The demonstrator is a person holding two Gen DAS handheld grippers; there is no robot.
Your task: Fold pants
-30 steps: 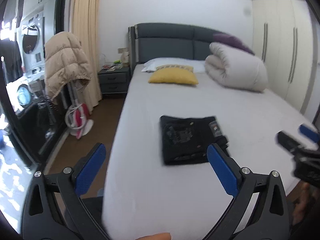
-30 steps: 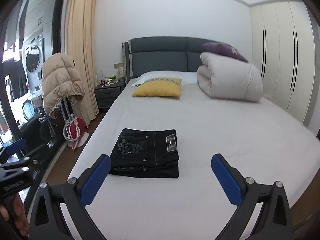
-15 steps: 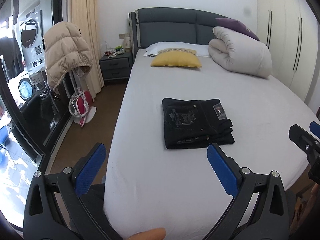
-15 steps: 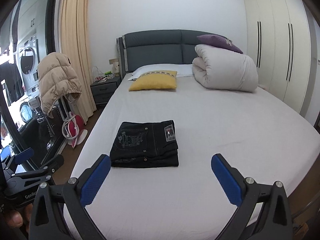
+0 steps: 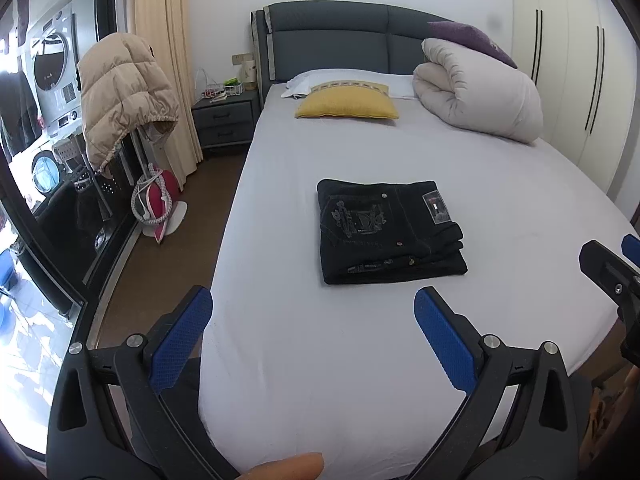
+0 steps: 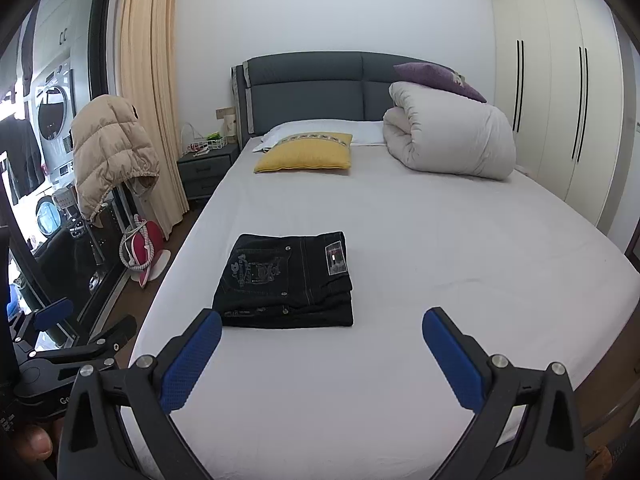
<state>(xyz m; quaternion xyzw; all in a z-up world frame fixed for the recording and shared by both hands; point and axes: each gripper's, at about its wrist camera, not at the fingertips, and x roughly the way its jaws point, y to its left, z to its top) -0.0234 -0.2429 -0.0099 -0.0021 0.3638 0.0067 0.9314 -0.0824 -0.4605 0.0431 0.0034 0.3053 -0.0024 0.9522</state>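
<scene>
Left wrist view: folded black denim pants (image 5: pixel 386 232) lie flat on the white-sheeted bed (image 5: pixel 360 360), a compact rectangle, long axis running across the bed. Open layered edges face right, toward the cream wardrobe (image 5: pixel 576 72); clean fold faces the left bed edge. Embroidered back pocket and small leather patch face up. Left gripper (image 5: pixel 316 328), blue-padded, black-framed, jaws spread wide, holding nothing, hovering above the foot of the bed, well apart from the pants. Right gripper (image 5: pixel 612 268) partly visible at the right edge. Yellow rectangular cushion (image 5: pixel 347 105) and rolled white duvet (image 5: pixel 480 94) sit near the grey padded headboard (image 5: pixel 340 46). Beige puffer jacket (image 5: pixel 120 96) hangs left of the bed.

Right wrist view: same pants (image 6: pixel 288 280), left of the bed's middle, long axis still across the bed, stacked edges at the right. Right gripper (image 6: pixel 322 346) jaws wide apart, empty; left blue pad sits just short of the pants' near corner, not touching as far as visible. Left gripper (image 6: pixel 76 336) low at left, off the bed edge, jaw gap hard to judge here.
</scene>
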